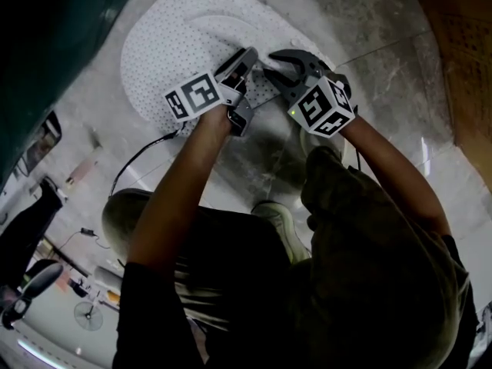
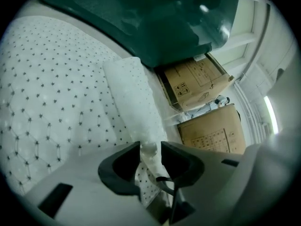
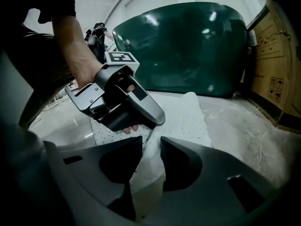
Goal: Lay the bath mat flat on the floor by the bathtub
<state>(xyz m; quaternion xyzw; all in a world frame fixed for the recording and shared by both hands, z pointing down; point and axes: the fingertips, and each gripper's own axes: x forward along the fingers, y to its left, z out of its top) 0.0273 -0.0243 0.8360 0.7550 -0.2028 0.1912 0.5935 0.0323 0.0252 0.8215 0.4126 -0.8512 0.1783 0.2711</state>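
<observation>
Both grippers, left gripper (image 1: 249,58) and right gripper (image 1: 270,66), stand spread around a raised fold (image 1: 223,33), pads not pinching, probably to let it settle. The bathtub (image 1: 46,44) fills 9 to 11 o'clock. The bath mat (image 1: 165,52) lies on the floor (image 1: 384,68) beside it, its long axis roughly 9 to 3 and the fold pointing toward 10.

No readable words or numbers anywhere. Upper cardboard box (image 2: 197,81): printed handling symbols, small print illegible. Lower cardboard box (image 2: 214,134): printed grid table, illegible. Marker cubes (image 1: 194,96): black-and-white square code patterns only, no letters.
</observation>
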